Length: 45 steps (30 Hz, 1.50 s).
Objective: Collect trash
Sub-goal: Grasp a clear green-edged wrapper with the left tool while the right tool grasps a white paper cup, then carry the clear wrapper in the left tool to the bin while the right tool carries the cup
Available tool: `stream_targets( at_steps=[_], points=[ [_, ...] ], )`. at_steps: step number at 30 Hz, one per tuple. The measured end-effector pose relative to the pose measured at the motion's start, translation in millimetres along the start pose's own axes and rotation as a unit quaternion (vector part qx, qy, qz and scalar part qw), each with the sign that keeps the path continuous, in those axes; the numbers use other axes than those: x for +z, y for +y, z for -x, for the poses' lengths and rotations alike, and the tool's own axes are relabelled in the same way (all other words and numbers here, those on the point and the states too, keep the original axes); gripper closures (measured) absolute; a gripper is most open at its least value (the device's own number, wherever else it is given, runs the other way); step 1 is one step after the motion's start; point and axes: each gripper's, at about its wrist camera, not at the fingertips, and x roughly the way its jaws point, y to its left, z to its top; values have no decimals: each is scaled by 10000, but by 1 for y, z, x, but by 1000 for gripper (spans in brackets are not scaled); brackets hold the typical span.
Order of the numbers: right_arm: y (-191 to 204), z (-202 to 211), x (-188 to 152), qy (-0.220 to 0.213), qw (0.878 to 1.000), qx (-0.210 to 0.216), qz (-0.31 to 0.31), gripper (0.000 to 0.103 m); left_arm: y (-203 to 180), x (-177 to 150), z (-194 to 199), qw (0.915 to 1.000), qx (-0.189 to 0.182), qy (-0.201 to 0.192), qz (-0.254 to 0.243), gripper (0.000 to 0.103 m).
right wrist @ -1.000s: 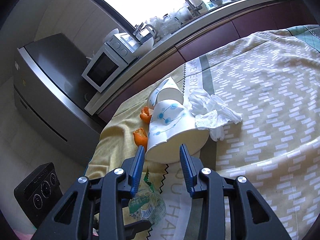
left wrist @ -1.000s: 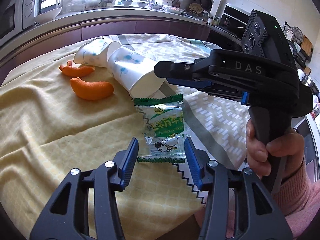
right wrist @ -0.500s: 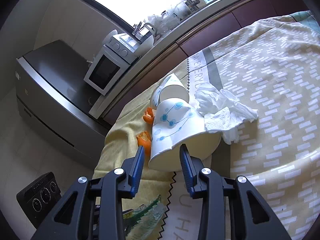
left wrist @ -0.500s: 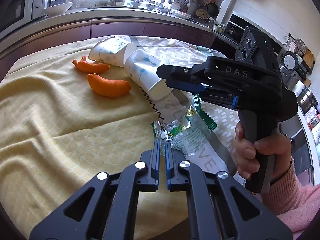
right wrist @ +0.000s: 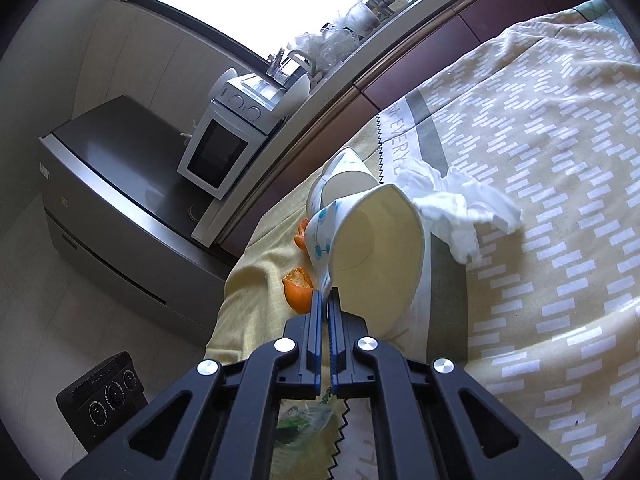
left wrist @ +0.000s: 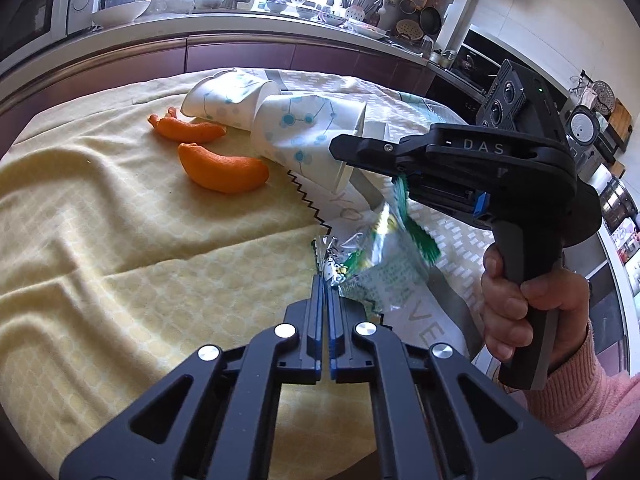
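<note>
Left wrist view: the left gripper is clamped on the crumpled corner of the snack wrapper, a thin clear-and-green film with serrated ends, lying at 1 o'clock from the fingertips. The film is slippery and springy, so I judge it best to keep the pinch firm and lift slowly so the corner does not slide out. At 2 o'clock the right gripper meets the rim of the near paper cup, which lies on its side. A second paper cup lies at 11 o'clock, with two orange peels at 10 o'clock, curved, matt and pebbled. All rest on a soft, rumpled yellow tablecloth; avoid catching its folds.

Right wrist view: the right gripper is closed on the near cup's thin rim at 12 o'clock, with the wall between the pads. The cup is light, conical, smooth card that deforms easily; a gentle squeeze and a straight lift would, I judge, suit it. A crumpled white tissue, soft and irregular, lies at 1 o'clock just beside the cup. The peels sit at 11 o'clock.
</note>
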Motion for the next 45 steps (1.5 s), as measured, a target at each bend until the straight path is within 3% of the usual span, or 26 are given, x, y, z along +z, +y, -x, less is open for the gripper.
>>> stream_targets(
  at_steps=[8, 21, 33, 45],
  points=[
    [24, 4, 1, -62, 9993, 168, 316, 101, 10, 0, 28, 9995, 142, -290, 47, 101],
    [77, -19, -3, 304, 9934, 554, 953, 101, 66, -21, 94, 9918, 861, -697, 639, 101],
    [128, -78, -19, 999, 9795, 965, 1459, 101, 122, -45, 154, 9766, 1368, -1060, 1275, 101],
    [176, -129, -32, 1553, 9613, 1306, 1864, 101, 166, -73, 214, 9533, 2016, -1354, 1794, 101]
  ],
)
